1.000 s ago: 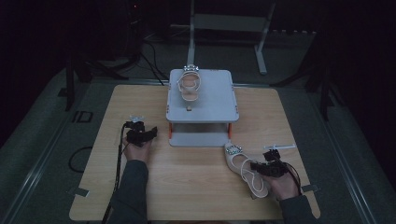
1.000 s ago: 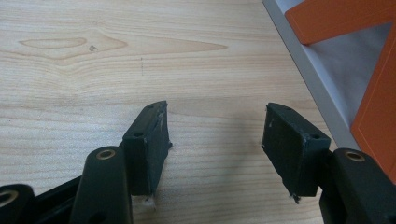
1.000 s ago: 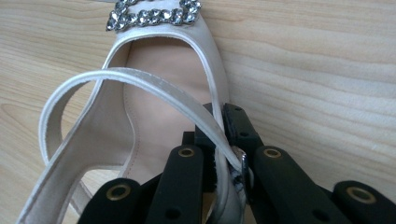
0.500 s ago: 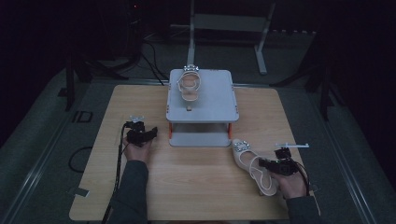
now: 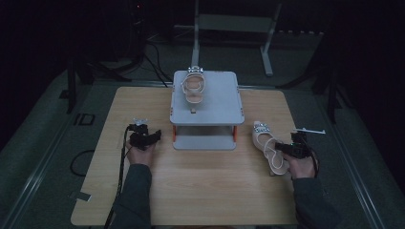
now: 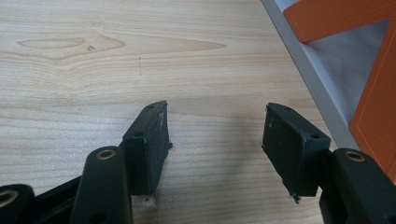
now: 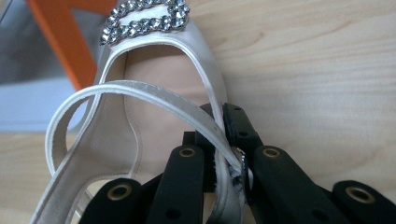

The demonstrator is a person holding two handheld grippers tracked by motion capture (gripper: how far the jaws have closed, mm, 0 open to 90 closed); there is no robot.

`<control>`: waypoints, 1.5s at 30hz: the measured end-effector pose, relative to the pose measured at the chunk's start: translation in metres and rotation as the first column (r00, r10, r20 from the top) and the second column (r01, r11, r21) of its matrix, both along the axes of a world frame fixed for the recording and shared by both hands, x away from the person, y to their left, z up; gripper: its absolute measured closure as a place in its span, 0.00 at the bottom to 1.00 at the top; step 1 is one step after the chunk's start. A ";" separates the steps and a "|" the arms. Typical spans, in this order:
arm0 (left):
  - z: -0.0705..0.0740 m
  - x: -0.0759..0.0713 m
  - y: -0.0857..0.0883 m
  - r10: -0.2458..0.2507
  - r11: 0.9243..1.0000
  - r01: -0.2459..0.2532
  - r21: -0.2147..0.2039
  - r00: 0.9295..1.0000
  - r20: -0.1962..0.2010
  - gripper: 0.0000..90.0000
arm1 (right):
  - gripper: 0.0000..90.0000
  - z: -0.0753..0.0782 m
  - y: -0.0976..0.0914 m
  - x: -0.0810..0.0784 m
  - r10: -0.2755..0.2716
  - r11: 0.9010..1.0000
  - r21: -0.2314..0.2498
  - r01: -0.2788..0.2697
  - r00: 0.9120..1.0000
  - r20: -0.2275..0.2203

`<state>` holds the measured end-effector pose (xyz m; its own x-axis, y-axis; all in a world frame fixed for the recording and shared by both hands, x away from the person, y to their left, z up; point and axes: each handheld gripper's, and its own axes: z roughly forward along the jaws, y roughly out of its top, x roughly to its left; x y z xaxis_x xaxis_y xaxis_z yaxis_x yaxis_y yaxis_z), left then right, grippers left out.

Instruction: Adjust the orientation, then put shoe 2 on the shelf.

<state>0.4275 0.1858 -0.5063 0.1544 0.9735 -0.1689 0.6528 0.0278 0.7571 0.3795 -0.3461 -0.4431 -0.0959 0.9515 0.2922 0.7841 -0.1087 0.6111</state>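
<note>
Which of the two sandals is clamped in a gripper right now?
The sandal on the table, right of the grey stand: the right gripper pinches its side edge and strap. The other sandal sits untouched on top of the stand.

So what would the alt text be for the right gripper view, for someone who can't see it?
Two black jaws of the right gripper pinch the side edge of a cream sandal with a rhinestone buckle, over a wooden table. An orange leg stands behind.

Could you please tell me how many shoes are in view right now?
2. One shoe sits on top of the grey stand; the other shoe lies on the table right of the stand, gripped by the right gripper.
</note>
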 end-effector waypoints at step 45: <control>0.000 0.000 -0.002 -0.005 1.000 0.005 0.013 1.000 0.000 0.46 | 0.95 0.012 0.011 0.075 -0.106 0.994 0.015 0.106 0.993 -0.046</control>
